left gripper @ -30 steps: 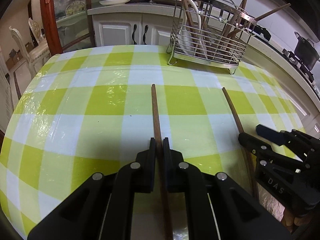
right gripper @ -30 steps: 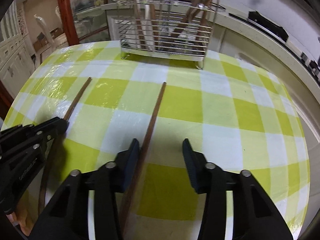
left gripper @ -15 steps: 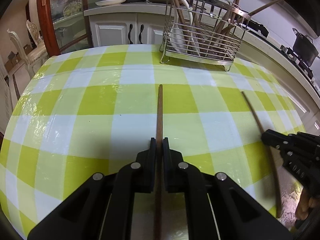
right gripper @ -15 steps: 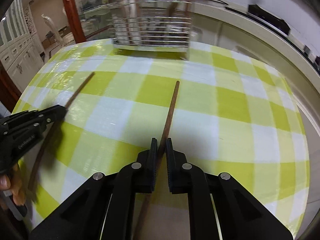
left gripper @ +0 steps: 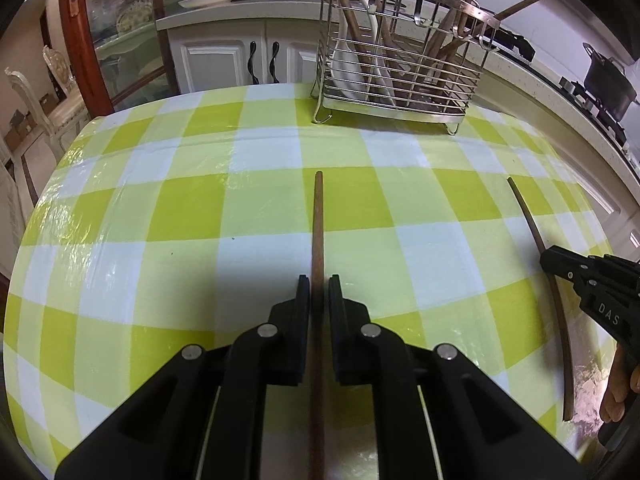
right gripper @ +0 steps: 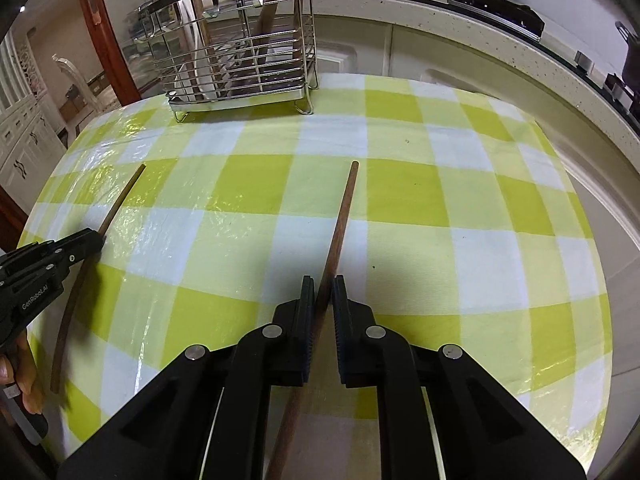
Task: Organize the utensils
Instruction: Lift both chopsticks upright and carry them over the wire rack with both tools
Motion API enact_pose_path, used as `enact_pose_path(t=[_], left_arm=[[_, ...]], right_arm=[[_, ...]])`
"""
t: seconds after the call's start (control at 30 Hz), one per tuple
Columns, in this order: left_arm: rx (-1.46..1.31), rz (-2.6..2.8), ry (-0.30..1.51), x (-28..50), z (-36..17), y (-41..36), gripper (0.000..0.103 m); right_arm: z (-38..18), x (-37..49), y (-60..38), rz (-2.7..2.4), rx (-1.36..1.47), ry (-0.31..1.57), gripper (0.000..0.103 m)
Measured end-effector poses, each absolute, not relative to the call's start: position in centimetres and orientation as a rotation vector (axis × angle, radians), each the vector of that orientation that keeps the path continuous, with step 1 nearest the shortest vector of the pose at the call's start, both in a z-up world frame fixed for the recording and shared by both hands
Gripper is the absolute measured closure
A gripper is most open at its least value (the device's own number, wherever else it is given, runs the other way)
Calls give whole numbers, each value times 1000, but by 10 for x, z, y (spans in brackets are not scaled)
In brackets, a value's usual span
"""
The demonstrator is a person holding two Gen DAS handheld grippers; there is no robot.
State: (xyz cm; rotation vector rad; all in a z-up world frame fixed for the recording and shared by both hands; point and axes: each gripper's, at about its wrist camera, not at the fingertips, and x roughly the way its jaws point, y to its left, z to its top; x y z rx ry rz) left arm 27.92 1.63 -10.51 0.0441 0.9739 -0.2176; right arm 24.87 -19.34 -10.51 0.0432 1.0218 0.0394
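Note:
My left gripper (left gripper: 319, 278) is shut on a brown wooden chopstick (left gripper: 318, 224) that points forward above the checked tablecloth. My right gripper (right gripper: 322, 279) is shut on a second wooden chopstick (right gripper: 343, 208), also held above the cloth. Each gripper shows in the other's view: the right one (left gripper: 546, 255) at the right edge with its chopstick (left gripper: 528, 216), the left one (right gripper: 94, 240) at the left edge with its chopstick (right gripper: 120, 200). A steel wire utensil rack (left gripper: 396, 60) stands at the table's far side and holds wooden utensils and white spoons; it also shows in the right wrist view (right gripper: 236, 52).
The table has a yellow, green and white checked plastic cloth (left gripper: 192, 216). Behind it run white cabinets (left gripper: 224, 64) and a counter with a black pot (left gripper: 608, 78) on a stove. A wood-framed glass cabinet (left gripper: 108, 28) stands at the left.
The right gripper closed on its chopstick and lifted it. Both grippers rose and moved apart with their chopsticks, and the rack now looks closer.

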Motion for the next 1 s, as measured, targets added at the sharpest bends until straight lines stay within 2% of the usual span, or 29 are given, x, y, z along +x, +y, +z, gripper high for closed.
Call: enact_pose_path(t=[0.47,1.0], left_arm=[[28,-228,963,277,-101,19,97],[-44,-235,796,248,-36,26,97]], right_arm=[[-103,245,-193,45,40,991,95],[-39,217,-203,57,77,843,97]])
